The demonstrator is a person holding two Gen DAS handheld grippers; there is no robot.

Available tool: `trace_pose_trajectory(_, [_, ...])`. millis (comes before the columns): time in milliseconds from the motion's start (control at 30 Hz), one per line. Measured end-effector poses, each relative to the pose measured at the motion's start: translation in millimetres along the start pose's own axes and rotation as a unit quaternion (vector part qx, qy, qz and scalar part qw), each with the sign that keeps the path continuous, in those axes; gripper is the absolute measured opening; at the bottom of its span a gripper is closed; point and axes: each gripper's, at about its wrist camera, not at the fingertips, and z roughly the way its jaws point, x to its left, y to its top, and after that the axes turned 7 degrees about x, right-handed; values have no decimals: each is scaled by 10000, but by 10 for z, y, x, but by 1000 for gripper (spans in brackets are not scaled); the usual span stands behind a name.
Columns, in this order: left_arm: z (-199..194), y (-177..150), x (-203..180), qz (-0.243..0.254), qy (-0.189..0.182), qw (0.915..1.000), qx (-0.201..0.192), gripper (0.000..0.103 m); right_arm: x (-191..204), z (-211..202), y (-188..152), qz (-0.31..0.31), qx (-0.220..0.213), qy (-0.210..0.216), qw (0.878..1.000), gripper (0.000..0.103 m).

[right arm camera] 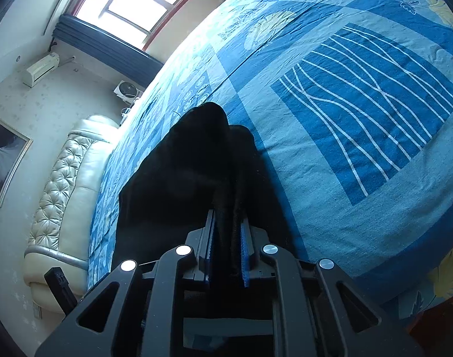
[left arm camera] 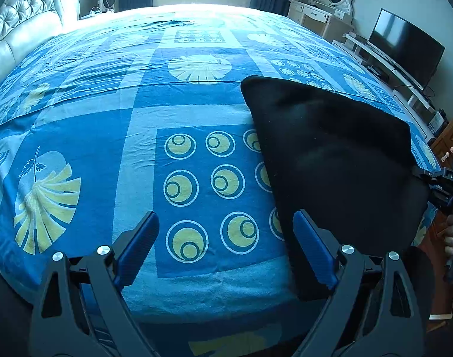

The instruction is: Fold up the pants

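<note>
a bed [left arm camera: 78, 95] covered by a blue patterned sheet is seen from both wrist views. the black pants [left arm camera: 330, 154], already folded into a compact dark shape, are laid on the bed toward three o'clock in the left wrist view, near the bed's right edge. the left gripper [left arm camera: 226, 244] is held above the sheet at six o'clock with its blue pads spread wide and nothing between them; its right pad lies just beside the edge of the pants. in the right wrist view, the right gripper [right arm camera: 226, 247] is seen at six o'clock, its pads set narrow with a bunched fold of the pants [right arm camera: 182, 178] between them; whether the pads press on the cloth cannot be told. the fold appears close to being set down. for the step to be done well, the held edge should be lowered flat onto the layer beneath, corners aligned, and let go only once the cloth is supported, so that no bunching is left.
</note>
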Motion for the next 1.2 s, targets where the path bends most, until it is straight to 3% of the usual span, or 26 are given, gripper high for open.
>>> trace_pose_trajectory(67, [6,2,3,7,-79,10000,39,91,-25,-102,-1,-5,-53,18,10000,31])
trace_pose_trajectory(167, [29,21,35,-33,-224,9997,99,92,-71,-290,-8,-39,-286,-7,9996,64])
trace_pose_trajectory(367, [209,113,123,-404,-1058,9920,551,93,-148,-238,-20,33,-86,668,9977,68])
trace_pose_trajectory(500, [322,186,146,-554,-1586,9829,755,93,-108,-65,-25,-83,24,597,9982,75])
trace_pose_trajectory(700, [514,290,158,-719,-2591,9576,1031,93,-115,30,30,5,129,509,9986,76])
trace_pose_trajectory(833, [642,325,90,-802,-2904,9470,1114,93,-131,202,20,23,404,737,9965,76])
trace_pose_trajectory(933, [688,356,-30,-683,-2885,9488,1087,91,-78,284,8,-111,525,746,9958,78])
trace_pose_trajectory(967, [707,364,-81,-605,-2817,9513,1096,75,-43,300,5,-195,568,678,9959,78])
trace_pose_trajectory(1000, [738,375,-135,-523,-2787,9518,1167,67,-4,313,1,-275,602,574,9962,76])
trace_pose_trajectory(1033, [769,387,-163,-529,-2695,9536,1235,64,32,329,-7,-353,629,463,9963,75])
trace_pose_trajectory(1100, [780,419,-191,-574,-2623,9547,1284,59,82,355,-24,-439,667,257,9965,60])
trace_pose_trajectory(1200, [719,408,-252,-426,-2412,9613,1262,54,124,383,-57,-409,638,243,9968,53])
